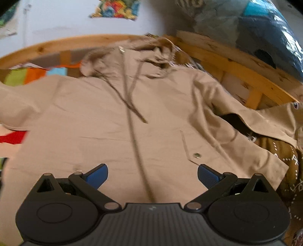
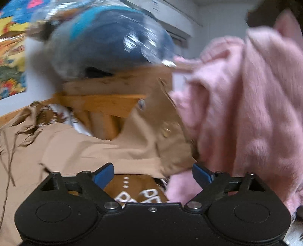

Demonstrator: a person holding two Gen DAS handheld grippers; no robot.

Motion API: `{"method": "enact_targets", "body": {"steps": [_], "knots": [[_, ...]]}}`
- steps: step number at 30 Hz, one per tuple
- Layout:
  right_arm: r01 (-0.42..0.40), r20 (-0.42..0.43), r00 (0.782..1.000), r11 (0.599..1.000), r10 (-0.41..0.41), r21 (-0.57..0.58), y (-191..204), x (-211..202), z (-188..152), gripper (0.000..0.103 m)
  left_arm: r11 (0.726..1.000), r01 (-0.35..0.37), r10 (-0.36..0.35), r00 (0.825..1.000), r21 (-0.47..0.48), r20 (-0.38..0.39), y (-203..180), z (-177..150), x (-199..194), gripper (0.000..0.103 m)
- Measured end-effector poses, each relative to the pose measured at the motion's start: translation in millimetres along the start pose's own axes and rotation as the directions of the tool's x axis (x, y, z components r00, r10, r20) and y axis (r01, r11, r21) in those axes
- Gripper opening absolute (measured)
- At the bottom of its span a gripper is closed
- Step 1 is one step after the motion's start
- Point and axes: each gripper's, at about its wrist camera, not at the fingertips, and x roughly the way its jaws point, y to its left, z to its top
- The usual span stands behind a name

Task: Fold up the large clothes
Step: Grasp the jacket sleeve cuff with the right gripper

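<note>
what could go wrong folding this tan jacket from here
The jacket's right sleeve lies bunched against the pink fleece, so the open right claw might pinch both. The loose drawstrings could get trapped crooked in a fold. The open left claw sits over the zipper, a stiff place to grip.

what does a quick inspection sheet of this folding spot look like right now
surface: multicoloured patchwork bedcover inside a wooden bed frame, mostly covered by clothes
job's things: beige zip-up hooded jacket spread flat, front up, zipped, hood toward the headboard; one sleeve lies out over the brown garment
clutter: brown garment with white lettering, fluffy pink garment, clear plastic bag of blue fabric
grippers: left gripper above the jacket hem, jaws open, empty; right gripper near the sleeve, jaws open, empty
cables: nothing seen
surroundings: white wall with a colourful picture
</note>
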Motion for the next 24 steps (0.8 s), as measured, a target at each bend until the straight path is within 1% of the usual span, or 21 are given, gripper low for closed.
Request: {"method": "enact_targets", "body": {"steps": [2, 5, 9, 10, 12, 13, 14, 15, 16, 17, 19, 21, 23, 24], "knots": [[0.029, -0.037, 0.999, 0.999, -0.028, 0.039, -3, 15, 1, 0.079, 1.000, 0.016, -0.016, 1.000, 0.014, -0.019, -8, -2, 11, 0.102], [0.130, -0.043, 0.991, 0.988, -0.127, 0.080, -3, 27, 2, 0.077, 0.999, 0.032, -0.030, 0.999, 0.027, -0.041, -18, -2, 24, 0.102], [0.201, -0.029, 0.980, 0.970, -0.199, 0.140, 0, 41, 3, 0.077, 0.999, 0.043, -0.042, 0.998, 0.018, -0.054, -21, 0, 28, 0.102], [0.212, -0.020, 0.977, 0.965, -0.212, 0.156, 0, 44, 4, 0.075, 0.999, 0.043, -0.042, 0.998, 0.014, -0.054, -21, 1, 28, 0.102], [0.237, -0.003, 0.970, 0.951, -0.242, 0.196, -1, 49, 4, 0.058, 0.999, 0.044, -0.044, 0.998, 0.010, -0.048, -19, 3, 24, 0.102], [0.252, -0.008, 0.967, 0.943, -0.256, 0.216, -2, 54, 4, 0.042, 0.999, 0.045, -0.044, 0.998, 0.010, -0.044, -18, 5, 22, 0.102], [0.265, -0.008, 0.962, 0.933, -0.271, 0.245, -5, 55, 3, 0.035, 0.999, 0.042, -0.042, 0.998, 0.010, -0.039, -17, 6, 19, 0.102], [0.250, 0.009, 0.965, 0.927, -0.263, 0.280, -8, 54, 2, 0.031, 0.999, 0.039, -0.039, 0.999, 0.008, -0.037, -15, 8, 17, 0.102], [0.231, 0.029, 0.968, 0.927, -0.250, 0.297, -11, 50, 1, 0.024, 0.999, 0.041, -0.041, 0.999, 0.005, -0.032, -13, 10, 14, 0.102], [0.220, 0.053, 0.968, 0.932, -0.245, 0.289, -9, 45, 1, 0.019, 0.999, 0.051, -0.051, 0.998, -0.002, -0.025, -10, 13, 11, 0.102], [0.185, 0.129, 0.967, 0.955, -0.219, 0.233, 0, 34, 1, 0.011, 0.997, 0.079, -0.080, 0.997, -0.025, -0.014, -3, 17, 4, 0.102], [0.147, 0.221, 0.960, 0.980, -0.174, 0.133, 18, 19, 2, 0.008, 0.990, 0.127, -0.127, 0.992, -0.063, -0.002, 4, 24, -2, 0.102], [0.100, 0.313, 0.944, 0.995, -0.103, 0.024, 39, 6, 5, 0.007, 0.969, 0.218, -0.218, 0.976, -0.115, 0.018, 15, 32, -7, 0.102], [0.071, 0.352, 0.934, 0.997, -0.058, -0.026, 49, 0, 7, 0.007, 0.948, 0.280, -0.278, 0.960, -0.152, 0.036, 21, 36, -9, 0.102]]}}
